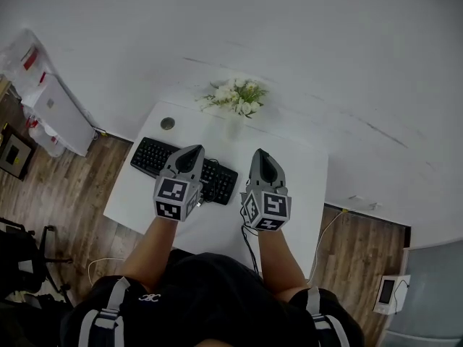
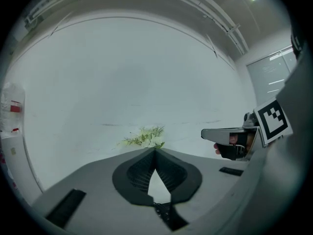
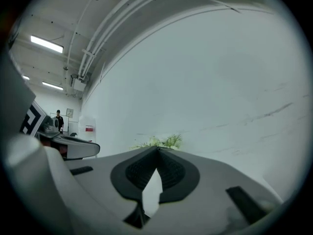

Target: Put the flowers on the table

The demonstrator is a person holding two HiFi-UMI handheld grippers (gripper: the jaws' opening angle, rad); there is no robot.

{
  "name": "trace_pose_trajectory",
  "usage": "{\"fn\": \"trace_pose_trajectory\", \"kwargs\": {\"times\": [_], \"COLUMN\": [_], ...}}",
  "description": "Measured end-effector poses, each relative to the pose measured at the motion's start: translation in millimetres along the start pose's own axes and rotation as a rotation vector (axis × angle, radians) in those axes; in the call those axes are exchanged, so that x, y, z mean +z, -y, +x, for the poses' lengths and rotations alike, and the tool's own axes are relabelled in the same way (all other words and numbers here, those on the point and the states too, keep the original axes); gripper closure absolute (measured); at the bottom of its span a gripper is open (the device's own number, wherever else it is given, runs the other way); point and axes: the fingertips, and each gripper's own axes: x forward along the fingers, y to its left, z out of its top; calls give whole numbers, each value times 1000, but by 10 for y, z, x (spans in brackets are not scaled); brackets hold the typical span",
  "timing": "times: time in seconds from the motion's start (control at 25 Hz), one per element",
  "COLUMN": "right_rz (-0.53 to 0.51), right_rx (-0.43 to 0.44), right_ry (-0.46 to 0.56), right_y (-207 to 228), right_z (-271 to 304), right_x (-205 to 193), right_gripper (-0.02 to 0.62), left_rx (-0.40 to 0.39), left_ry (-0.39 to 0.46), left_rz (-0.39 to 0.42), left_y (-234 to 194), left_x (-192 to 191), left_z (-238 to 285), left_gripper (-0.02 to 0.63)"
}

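A bunch of white flowers with green leaves (image 1: pixel 236 96) lies at the far edge of the white table (image 1: pixel 289 172), against the wall. Both gripper views catch the flowers just past the jaw tips (image 2: pixel 144 137) (image 3: pixel 161 142). My left gripper (image 1: pixel 192 152) hovers over the black keyboard (image 1: pixel 152 156), shut with nothing in it. My right gripper (image 1: pixel 260 155) hangs beside it over bare tabletop, also shut and empty. Both point toward the flowers, well short of them. In the left gripper view (image 2: pixel 155 151) the jaw tips meet; the right gripper view (image 3: pixel 157 150) shows the same.
A round grey cable hole (image 1: pixel 168 123) sits at the table's far left corner. A cable (image 1: pixel 249 248) trails off the near edge. A white bin with bags (image 1: pixel 51 114) stands left of the table. A small device (image 1: pixel 389 293) lies on the wooden floor at right.
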Motion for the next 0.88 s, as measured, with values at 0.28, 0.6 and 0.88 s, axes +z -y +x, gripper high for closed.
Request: {"fn": "trace_pose_trajectory", "kwargs": {"times": [0.28,0.6,0.88], "right_rz": [-13,3,3], "right_rx": [-22,5,0], "right_ry": [6,14,8], "right_y": [44,-75,-108], "right_z": [-139,-121,-139], "right_x": [47,52,22], "right_gripper": [594,594,594], "left_rx": [-11,-12,-11], "left_ry": [2,-6,-3], "left_rz": [8,10,15], "left_y": [129,85,90], "left_x": [-6,3,15], "left_z": [-60,-102,-175], "left_gripper": [606,606,606]}}
